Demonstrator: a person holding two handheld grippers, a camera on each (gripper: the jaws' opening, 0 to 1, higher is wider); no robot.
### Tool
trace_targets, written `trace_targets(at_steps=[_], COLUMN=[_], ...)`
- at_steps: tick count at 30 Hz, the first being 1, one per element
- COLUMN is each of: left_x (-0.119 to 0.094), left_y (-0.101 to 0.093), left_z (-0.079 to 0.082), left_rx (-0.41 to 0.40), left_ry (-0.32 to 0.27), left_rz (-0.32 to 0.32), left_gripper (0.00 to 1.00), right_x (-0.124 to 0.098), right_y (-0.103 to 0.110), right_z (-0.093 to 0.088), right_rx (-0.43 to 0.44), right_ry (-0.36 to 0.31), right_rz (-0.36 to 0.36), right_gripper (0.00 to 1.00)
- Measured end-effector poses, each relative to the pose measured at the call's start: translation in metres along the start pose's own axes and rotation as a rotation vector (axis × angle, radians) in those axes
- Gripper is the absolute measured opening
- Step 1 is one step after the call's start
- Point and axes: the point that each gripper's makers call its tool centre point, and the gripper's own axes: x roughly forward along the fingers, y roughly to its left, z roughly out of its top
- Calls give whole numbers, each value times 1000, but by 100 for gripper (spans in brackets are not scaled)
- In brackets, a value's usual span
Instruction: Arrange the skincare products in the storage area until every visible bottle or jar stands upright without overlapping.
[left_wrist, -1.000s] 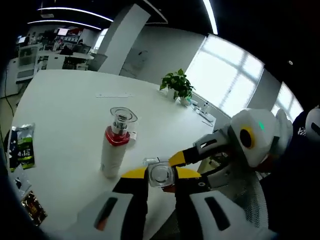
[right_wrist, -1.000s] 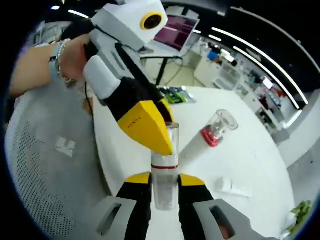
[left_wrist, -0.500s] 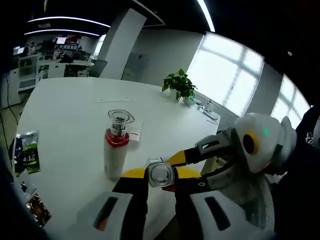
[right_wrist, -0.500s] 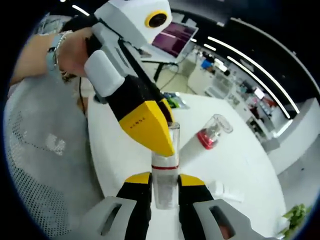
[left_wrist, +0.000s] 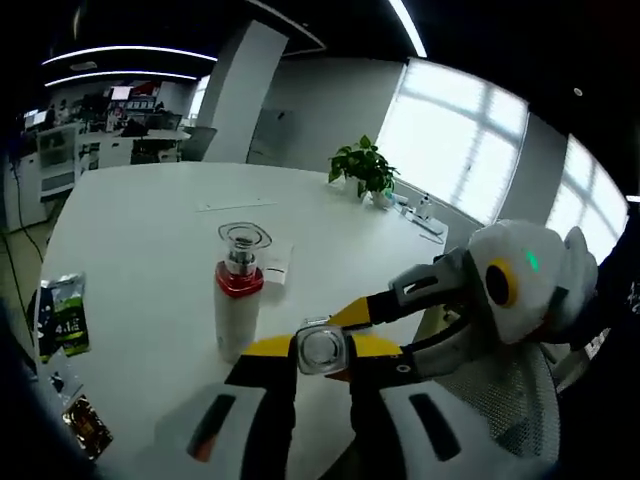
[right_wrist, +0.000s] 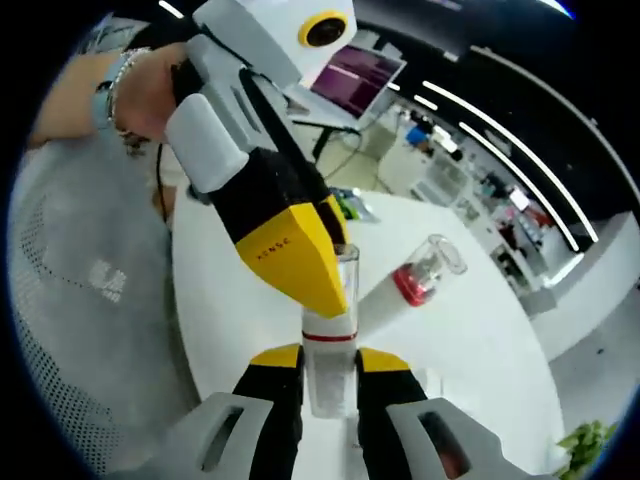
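Observation:
A small clear bottle (right_wrist: 329, 352) with a red band is held off the table by both grippers. My right gripper (right_wrist: 328, 362) is shut on its body. My left gripper (left_wrist: 322, 352) is shut on its clear cap end (left_wrist: 322, 349), whose round top faces the left gripper view. In the right gripper view the left gripper (right_wrist: 325, 268) comes down from the upper left onto the cap. In the left gripper view the right gripper (left_wrist: 352, 331) reaches in from the right. A white bottle (left_wrist: 238, 298) with a red collar and a clear cap stands upright on the white table (left_wrist: 140, 220); the right gripper view has it further back (right_wrist: 415, 282).
A flat white packet (left_wrist: 277, 262) lies just behind the white bottle. A green packet (left_wrist: 62, 316) and a dark packet (left_wrist: 86, 425) lie near the left table edge. A potted plant (left_wrist: 364, 170) stands at the far edge. A mesh chair (right_wrist: 80, 300) is close beside the table.
Both views have shifted a little with the hands. The two grippers keep the same hold on the clear bottle, and the white bottle stands where it was.

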Motion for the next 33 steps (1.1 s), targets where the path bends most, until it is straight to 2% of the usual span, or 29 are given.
trace_targets(at_steps=[3, 5, 6, 7, 8, 10, 11, 12, 16, 19, 22, 23, 24, 25, 26, 27, 28, 29, 30, 31, 32, 33], left_x=[1, 3, 4, 6, 6, 9, 11, 12, 7, 7, 8, 8, 0, -1, -2, -3, -3, -3, -3, -1, 5, 13], left_y=[2, 3, 4, 1, 4, 5, 7, 8, 8, 12, 9, 7, 16, 23, 7, -3, -5, -1, -3, -1, 5, 19], left_z=[3, -8, -11, -16, -15, -16, -14, -14, -16, -13, -16, -19, -36, -27, -16, -20, -21, -23, -28, -33, -34, -25], left_rx=[-17, -78, -84, -79, -77, 7, 36, 47, 7, 43, 71, 90, 102, 142, 175, 225, 214, 196, 141, 102, 89, 123], left_ry=[-44, 22, 37, 57, 57, 68, 68, 74, 77, 90, 103, 117, 237, 195, 120, 126, 123, 128, 146, 161, 183, 208], left_rz=[1, -1, 0, -19, -2, -3, 0, 0, -7, -3, 0, -5, 52, 74, 1, 0, -5, -7, -27, -19, -24, -25], left_gripper=[16, 20, 20, 16, 14, 14, 14, 13, 13, 12, 12, 11, 0, 0, 0, 1, 1, 1, 1, 1, 1, 0], right_x=[-1, -3, -4, -5, -3, -2, -3, -2, -2, -2, 0, 1, 0, 2, -1, -1, 2, 4, 5, 8, 11, 12], right_y=[-5, -10, -10, -10, -7, -7, -7, -6, -5, -3, 1, 2, -7, 3, 14, 10, 6, 7, 8, 10, 15, 17], right_z=[1, 12, 17, 20, 15, 13, 11, 11, 14, 16, 15, 12, 4, 8, 10, 11, 19, 18, 17, 16, 11, 6], right_rx=[-8, -22, -6, 12, -5, -107, -121, -109, -65, -71, -76, -57, -3, -39, 63, 69, 82, 63, 53, 53, 90, 65], right_ry=[-9, -64, -86, -104, -78, -60, -50, -49, -65, -80, -95, -88, -51, -77, -101, -70, -109, -96, -100, -113, -94, -45], right_rz=[-25, -38, -34, -27, -23, -48, -56, -54, -30, -16, 36, 59, 8, 101, 177, 175, 151, 150, 154, 167, 179, 193], right_gripper=[14, 14, 14, 14, 14, 14, 14, 14, 14, 14, 16, 20, 29, 30, 22, 21, 20, 20, 20, 20, 20, 20])
